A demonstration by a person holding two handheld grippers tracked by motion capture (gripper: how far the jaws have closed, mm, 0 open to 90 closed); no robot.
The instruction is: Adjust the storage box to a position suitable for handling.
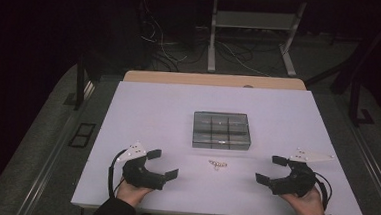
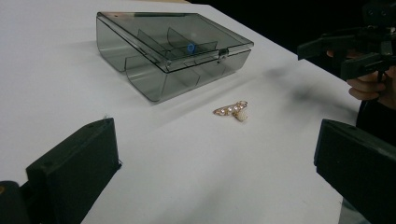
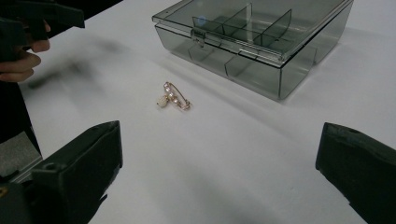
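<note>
A person's 2 hands rest at the near edge of a white table (image 1: pixel 143 109), each holding a black two-jaw gripper. The left gripper (image 1: pixel 163 164) sits at the left of the high view, its jaws spread wide with nothing between them; the right gripper (image 1: pixel 271 169) mirrors it at the right, jaws equally wide apart and empty. Both point inward, toward the middle of the table.

Between them — well apart from either — lies a small gold-coloured pin brooch (image 1: pixel 217 164) set with pale beads, flat on the bare tabletop. In the left gripper view the brooch (image 2: pixel 232 110) lies ahead of the open jaws, and the right gripper (image 2: pixel 348 55) shows farther off at the upper right. In the right gripper view the brooch (image 3: pixel 173 98) shows a row of small pearls and 1 larger pale bead hanging at its end; the left gripper (image 3: pixel 39 18) shows at the upper left.

Just beyond the brooch stands a smoky clear plastic organiser box (image 1: pixel 222 131), lid closed and latched at the front, its inside split by dividers into compartments. A small blue item (image 2: pixel 190 47) sits in a compartment near the latch — what it is cannot be told.
</note>
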